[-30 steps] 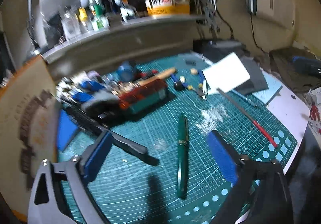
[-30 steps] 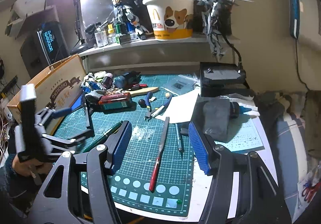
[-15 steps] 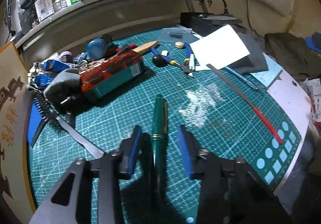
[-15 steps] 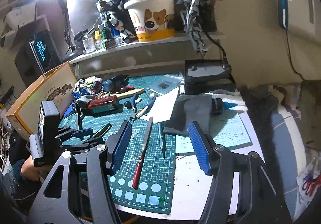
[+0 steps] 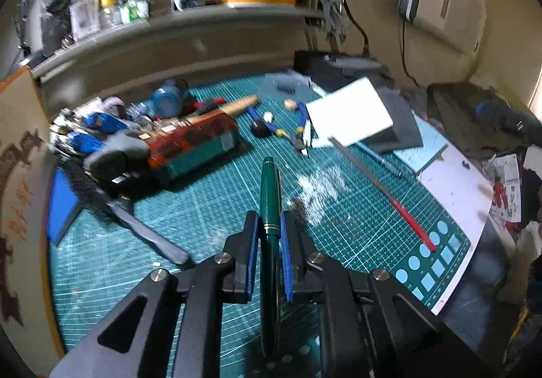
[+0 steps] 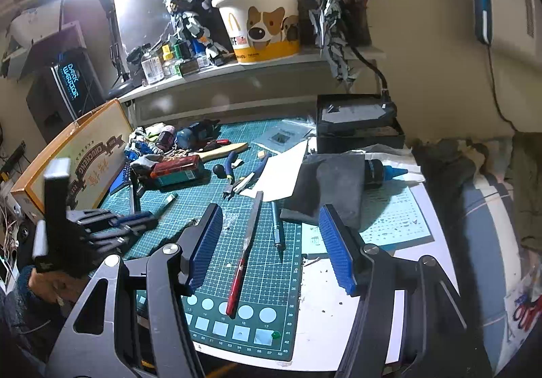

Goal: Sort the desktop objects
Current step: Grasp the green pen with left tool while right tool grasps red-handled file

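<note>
Clamped on a green pen [image 5: 270, 195]: blue pads [image 5: 252, 252] of the left gripper [image 5: 270, 254], pressing both sides, near a gold band. Could pivot or slip, being slim, glossy, held along its length with the capped end jutting forward over the cutting mat [image 5: 135, 259]. Dark green, smooth, clip on top. Nearby, a red-handled file [image 6: 244, 252]. Right gripper [image 6: 271, 247] open and empty.

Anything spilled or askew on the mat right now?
Yes: a whitish, dusty smear on the green cutting mat, just right of the green pen. It looks like filing dust or scuffing. The white card sits tilted, propped on grey sheets.
</note>
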A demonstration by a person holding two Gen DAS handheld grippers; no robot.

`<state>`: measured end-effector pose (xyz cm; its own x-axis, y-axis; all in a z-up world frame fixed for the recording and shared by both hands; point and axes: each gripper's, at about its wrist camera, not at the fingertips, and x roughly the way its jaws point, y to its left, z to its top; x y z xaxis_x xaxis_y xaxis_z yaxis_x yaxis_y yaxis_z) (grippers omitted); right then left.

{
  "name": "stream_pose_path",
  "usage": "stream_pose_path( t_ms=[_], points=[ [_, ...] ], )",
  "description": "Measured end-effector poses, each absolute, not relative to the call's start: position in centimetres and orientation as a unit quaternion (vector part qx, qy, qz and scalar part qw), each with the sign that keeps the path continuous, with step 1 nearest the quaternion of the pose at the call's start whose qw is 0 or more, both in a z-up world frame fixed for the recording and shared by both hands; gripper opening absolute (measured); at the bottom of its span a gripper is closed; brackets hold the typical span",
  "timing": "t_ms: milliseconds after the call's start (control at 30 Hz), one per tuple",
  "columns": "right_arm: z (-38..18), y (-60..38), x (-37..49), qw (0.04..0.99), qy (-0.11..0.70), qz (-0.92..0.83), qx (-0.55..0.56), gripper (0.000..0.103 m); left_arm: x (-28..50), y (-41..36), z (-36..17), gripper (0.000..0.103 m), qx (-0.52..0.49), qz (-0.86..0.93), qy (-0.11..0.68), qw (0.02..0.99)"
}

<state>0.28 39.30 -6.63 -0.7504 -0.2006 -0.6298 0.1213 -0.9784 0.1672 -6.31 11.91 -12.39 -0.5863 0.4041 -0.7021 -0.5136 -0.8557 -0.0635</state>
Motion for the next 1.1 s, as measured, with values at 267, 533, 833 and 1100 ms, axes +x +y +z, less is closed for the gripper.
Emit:
stream_pose_path(
  t_ms=[267,533,833,1100],
  points=[
    [-7.8,37.6,-0.8,0.095,-0.049,-0.927,0.360,0.057,-6.1,8.7,-10.7,0.013,-0.347,0.910,0.061,0.217],
    [-10.3,34.8,-2.4,0.106,-0.030,-0.915,0.388,0.054,-6.2,7.1,-10.7,0.013,-0.348,0.914,0.055,0.200],
    [-15.0,32.2,-3.5,0.095,0.017,-0.891,0.443,0.038,-6.3,6.4,-10.5,0.013,-0.346,0.917,0.055,0.190],
    [-16.4,31.6,-3.4,0.073,0.034,-0.893,0.443,0.029,-6.3,6.3,-10.6,0.013,-0.351,0.915,0.056,0.190]
  ],
)
